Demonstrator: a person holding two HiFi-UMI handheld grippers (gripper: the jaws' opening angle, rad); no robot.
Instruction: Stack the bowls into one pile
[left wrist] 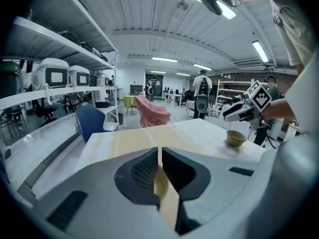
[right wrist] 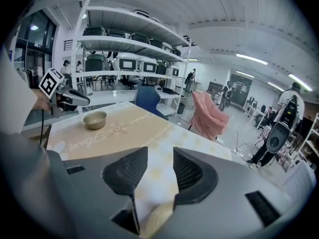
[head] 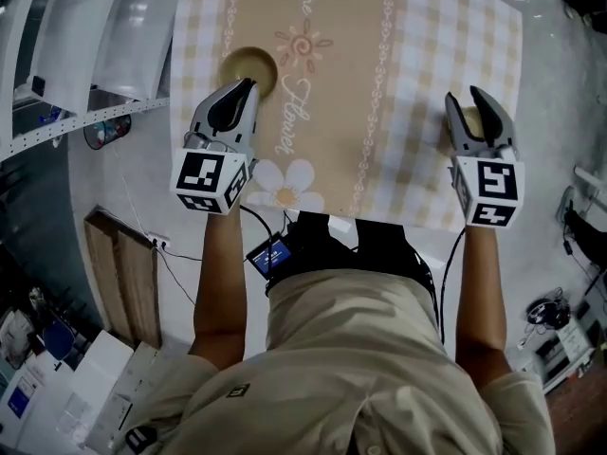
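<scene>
Two tan bowls stand apart on the tablecloth point(head: 417, 83). The left bowl point(head: 248, 64) point(right wrist: 95, 119) sits on the beige middle strip. Just behind it, not touching, is my left gripper point(head: 248, 85) point(left wrist: 160, 151), jaws shut to a thin slit with nothing gripped. The right bowl point(head: 466, 121) point(left wrist: 236, 137) rests near the table's right edge on the checked part. My right gripper point(head: 467, 100) point(right wrist: 160, 156) hovers over it with jaws wide open. The bowl's rim shows low between the jaws, free of the pads.
White shelving point(head: 85, 45) with machines runs along the table's left side. Beyond the far end stand a blue chair point(right wrist: 149, 99) and a chair under pink cloth point(right wrist: 209, 116). Several people point(left wrist: 202, 91) stand farther off. The near table edge point(head: 379, 218) is by my body.
</scene>
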